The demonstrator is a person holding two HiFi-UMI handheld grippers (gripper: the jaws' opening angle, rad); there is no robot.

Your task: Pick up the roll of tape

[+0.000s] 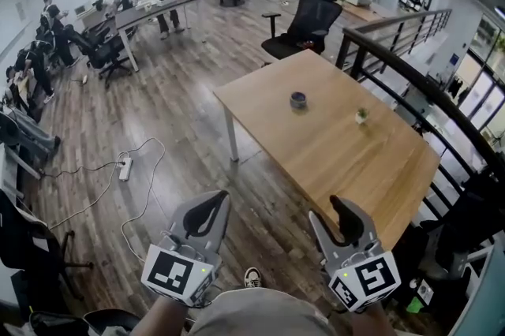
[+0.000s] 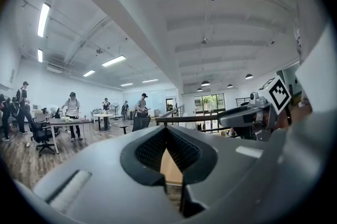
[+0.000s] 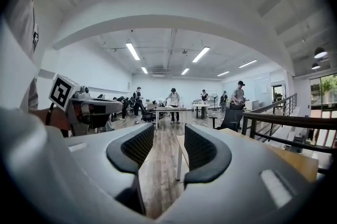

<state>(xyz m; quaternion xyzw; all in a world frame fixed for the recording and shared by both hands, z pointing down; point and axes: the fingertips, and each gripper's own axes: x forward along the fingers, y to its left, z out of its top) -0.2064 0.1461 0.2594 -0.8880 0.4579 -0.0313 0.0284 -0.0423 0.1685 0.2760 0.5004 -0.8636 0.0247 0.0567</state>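
Grey plastic left gripper (image 1: 215,204) with black-and-white marker cube, low and close to the person: jaws tips-together, only a narrow wedge of gap behind the tips, nothing in it. Same in the left gripper view (image 2: 167,131).

Matching grey right gripper (image 1: 343,210) beside it: jaws parted by a moderate gap, empty; the right gripper view (image 3: 168,131) shows only wood floor and a bench leg between them.

Both grippers hang over the dark wood-plank floor (image 1: 173,113), short of the light wooden rectangular bench (image 1: 339,161).

Small dark blue-grey roll of tape (image 1: 298,99) lies flat on the bench, toward its far side, well apart from both grippers. 1 tiny potted green plant (image 1: 361,115) stands to its right, not touching.

Black wheeled office chair (image 1: 304,27) sits at the far bench corner. Dark metal stair railing (image 1: 394,62) runs along the right side. White power strip with a looping white cable (image 1: 125,167) lies on the floor to the left. Several people at desks in the back.
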